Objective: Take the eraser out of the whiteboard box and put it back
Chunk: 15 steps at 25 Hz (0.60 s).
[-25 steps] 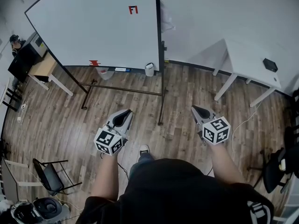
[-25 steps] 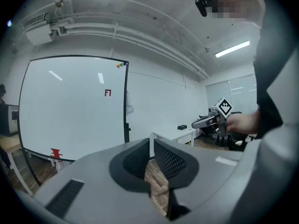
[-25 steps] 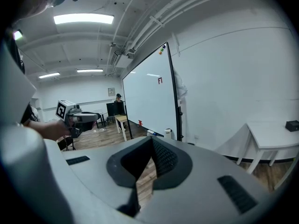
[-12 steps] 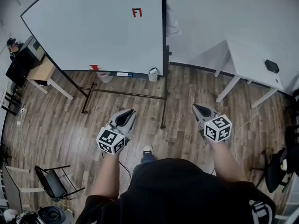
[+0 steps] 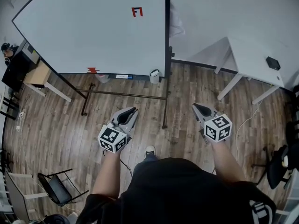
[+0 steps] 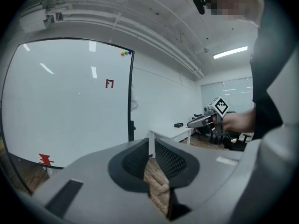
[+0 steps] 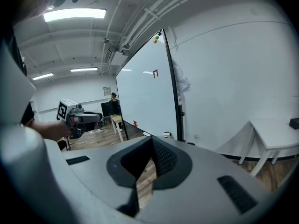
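eraser: too small to pick out in any view; it is in neither tool.
box [image 5: 154,75]: small and white, at the bottom right corner of the whiteboard, upper middle of the head view. What is inside it cannot be seen.
whiteboard [image 5: 93,27]: big and white, filling the upper left of the head view, with a red mark [image 5: 136,11] near its top.
left tool [image 5: 130,110]: lower middle of the head view, left of the shoe. Its jaws are clenched together with nothing between them. It is well apart from the box.
right tool [image 5: 196,108]: lower right of the middle, jaws clenched together too, holding nothing.
white surface [image 5: 247,55]: upper right, with one small black thing [image 5: 273,63] on it.
floor [image 5: 56,120]: brown wood.
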{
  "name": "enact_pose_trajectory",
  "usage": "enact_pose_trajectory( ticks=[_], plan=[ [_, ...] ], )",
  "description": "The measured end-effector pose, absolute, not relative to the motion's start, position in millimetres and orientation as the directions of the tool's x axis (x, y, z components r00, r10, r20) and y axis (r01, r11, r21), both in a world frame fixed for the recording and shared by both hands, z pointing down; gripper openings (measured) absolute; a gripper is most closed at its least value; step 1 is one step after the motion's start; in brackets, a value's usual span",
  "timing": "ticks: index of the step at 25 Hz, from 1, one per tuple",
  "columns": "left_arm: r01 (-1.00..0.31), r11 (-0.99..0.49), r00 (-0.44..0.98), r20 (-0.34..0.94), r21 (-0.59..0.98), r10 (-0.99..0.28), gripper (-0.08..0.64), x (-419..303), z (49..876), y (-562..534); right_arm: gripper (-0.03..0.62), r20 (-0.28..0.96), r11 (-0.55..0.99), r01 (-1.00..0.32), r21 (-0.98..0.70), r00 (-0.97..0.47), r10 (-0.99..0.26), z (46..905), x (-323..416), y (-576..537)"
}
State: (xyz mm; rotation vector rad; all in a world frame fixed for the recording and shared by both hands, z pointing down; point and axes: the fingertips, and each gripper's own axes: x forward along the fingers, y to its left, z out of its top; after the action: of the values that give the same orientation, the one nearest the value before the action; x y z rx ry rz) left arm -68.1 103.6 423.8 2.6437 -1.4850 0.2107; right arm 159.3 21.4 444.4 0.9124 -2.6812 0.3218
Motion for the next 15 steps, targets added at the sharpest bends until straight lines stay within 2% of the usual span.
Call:
enact_pose_trajectory(
  ticks=[15],
  plan=[
    [-0.815,-0.578,0.575,0.17,0.038,-0.8,0.034,-94,429,45,-0.005,0.355,0.754,-0.646,-0.114,-0.736,-0.577,447,126,-16]
  ],
)
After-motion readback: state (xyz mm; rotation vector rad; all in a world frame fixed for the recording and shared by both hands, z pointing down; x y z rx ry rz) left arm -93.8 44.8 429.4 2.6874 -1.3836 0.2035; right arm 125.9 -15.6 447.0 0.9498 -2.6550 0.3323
